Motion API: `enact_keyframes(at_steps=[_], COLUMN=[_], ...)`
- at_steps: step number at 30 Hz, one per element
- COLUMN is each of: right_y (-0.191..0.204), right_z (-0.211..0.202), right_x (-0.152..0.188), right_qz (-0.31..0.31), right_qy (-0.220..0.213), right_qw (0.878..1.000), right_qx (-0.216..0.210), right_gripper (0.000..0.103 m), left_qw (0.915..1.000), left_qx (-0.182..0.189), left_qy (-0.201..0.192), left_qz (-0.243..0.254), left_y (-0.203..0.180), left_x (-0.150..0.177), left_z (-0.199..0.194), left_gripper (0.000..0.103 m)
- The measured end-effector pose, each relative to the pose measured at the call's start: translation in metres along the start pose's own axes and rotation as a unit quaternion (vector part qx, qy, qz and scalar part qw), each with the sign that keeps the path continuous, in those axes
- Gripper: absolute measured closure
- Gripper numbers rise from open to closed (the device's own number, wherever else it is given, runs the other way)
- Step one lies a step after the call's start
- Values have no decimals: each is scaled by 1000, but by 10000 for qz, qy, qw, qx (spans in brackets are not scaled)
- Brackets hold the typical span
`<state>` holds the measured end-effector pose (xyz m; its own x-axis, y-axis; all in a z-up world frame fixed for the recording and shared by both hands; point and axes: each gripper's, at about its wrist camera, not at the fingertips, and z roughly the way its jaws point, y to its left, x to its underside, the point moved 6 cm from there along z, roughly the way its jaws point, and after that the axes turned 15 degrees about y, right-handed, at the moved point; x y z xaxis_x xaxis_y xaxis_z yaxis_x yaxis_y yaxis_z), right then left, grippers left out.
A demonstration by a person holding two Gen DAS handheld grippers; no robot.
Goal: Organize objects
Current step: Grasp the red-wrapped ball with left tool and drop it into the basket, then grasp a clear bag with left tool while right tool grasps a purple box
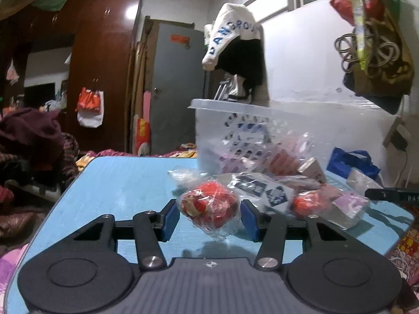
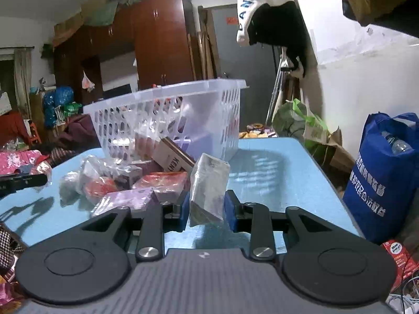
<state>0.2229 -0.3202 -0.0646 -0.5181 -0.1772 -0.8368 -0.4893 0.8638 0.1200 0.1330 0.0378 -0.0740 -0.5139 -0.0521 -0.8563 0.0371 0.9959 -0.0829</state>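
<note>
A: The left gripper (image 1: pixel 209 216) has its blue pads on either side of that red sweet in clear wrap (image 1: pixel 210 206), a narrow gap, and I can't quite see the pads pressing the plastic. It sits on the blue table (image 1: pixel 123 180), with the white basket (image 1: pixel 235 120) at about one o'clock from it.

B: It looks light and crinkly to me. The loose film will slide, so I'd say the grip belongs on the firm red middle, not the twisted tail of wrap at eleven o'clock.

A: The right gripper (image 2: pixel 207 205) is clamped tight on the wrapped grey box (image 2: pixel 209 183), tilted up on end at the near edge of the pile.

B: That one seems stiff and boxy under a slick film. Holding its flat sides low down, as now, should keep it from twisting. The basket stands at eleven o'clock from it, just behind the heap of packets (image 2: pixel 125 183).
</note>
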Motion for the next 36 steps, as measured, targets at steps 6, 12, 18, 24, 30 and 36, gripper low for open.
enact_keyframes(at_steps=[6, 12, 18, 24, 30, 36], right_y=[14, 34, 51, 61, 60, 52], right_z=[-12, -34, -32, 30, 64, 4], right_x=[-8, -31, -90, -167, -176, -99], right_qz=[-131, -320, -673, -925, -917, -871], right_qy=[-259, -642, -932, -466, -186, -605], right_qw=[9990, 9952, 9917, 9938, 9950, 9942], right_qx=[-342, -663, -571, -398, -336, -169], right_gripper=[71, 71, 71, 71, 34, 0], left_qw=[9999, 9984, 9949, 9969, 9985, 9987], left_qx=[100, 276, 553, 691, 328, 407], left_qy=[-80, -478, -773, -71, 135, -307], left_qz=[76, 153, 331, 359, 422, 7], left_y=[-12, -21, -34, -53, -53, -32], left_x=[-1, -30, -104, -178, -176, -122], left_z=[-4, -22, -18, 53, 86, 25], left_gripper=[48, 48, 48, 48, 14, 14])
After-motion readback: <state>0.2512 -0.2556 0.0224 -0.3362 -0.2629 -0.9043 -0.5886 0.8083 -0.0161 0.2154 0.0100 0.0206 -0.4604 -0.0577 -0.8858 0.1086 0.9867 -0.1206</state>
